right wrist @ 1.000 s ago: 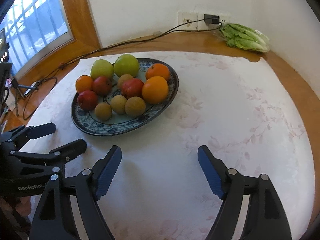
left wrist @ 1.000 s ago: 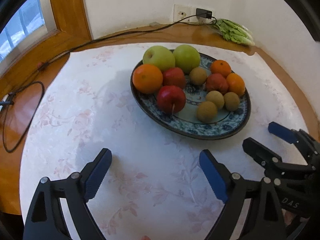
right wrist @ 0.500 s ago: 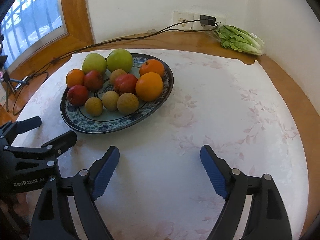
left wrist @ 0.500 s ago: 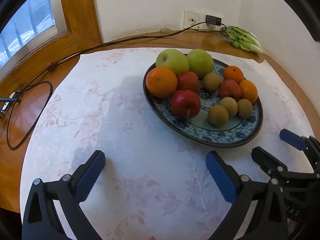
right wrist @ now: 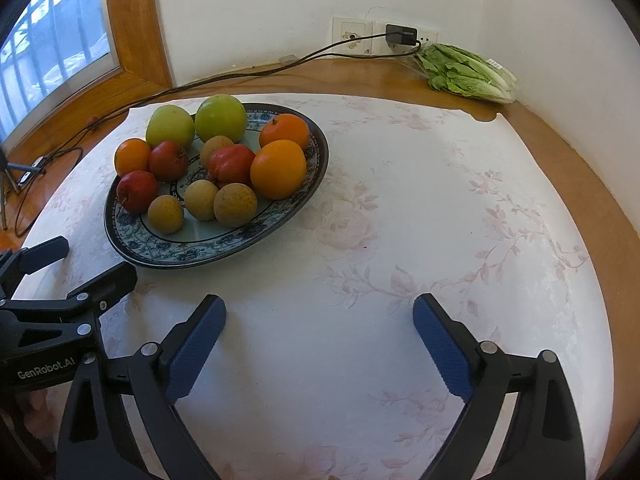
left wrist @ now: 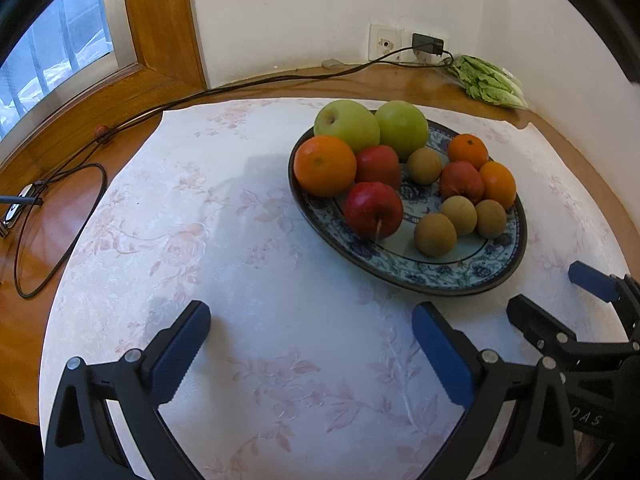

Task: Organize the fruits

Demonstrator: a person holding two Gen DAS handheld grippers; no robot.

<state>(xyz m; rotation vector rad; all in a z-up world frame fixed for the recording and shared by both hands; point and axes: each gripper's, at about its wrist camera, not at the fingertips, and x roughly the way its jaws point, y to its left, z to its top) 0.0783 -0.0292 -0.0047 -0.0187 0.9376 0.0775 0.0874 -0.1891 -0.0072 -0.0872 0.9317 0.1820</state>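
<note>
A blue-patterned oval plate (left wrist: 436,276) (right wrist: 208,246) sits on the white flowered tablecloth. It holds two green apples (left wrist: 346,124) (right wrist: 170,124), red apples (left wrist: 374,210) (right wrist: 137,191), oranges (left wrist: 325,165) (right wrist: 278,169) and several small brown fruits (left wrist: 435,234) (right wrist: 235,205). My left gripper (left wrist: 312,320) is open and empty, above the cloth to the near left of the plate. My right gripper (right wrist: 320,316) is open and empty, to the near right of the plate. Each gripper shows in the other's view.
A bag of lettuce (left wrist: 486,82) (right wrist: 466,70) lies at the back right by the wall socket (right wrist: 376,36). A black cable (left wrist: 240,84) runs along the wooden table (left wrist: 60,216) to the left. A window frame stands at the far left.
Both grippers have pulled back and risen slightly; the plate sits a little further from the fingers. The left view has swung left, the right view right. Both stay open.
</note>
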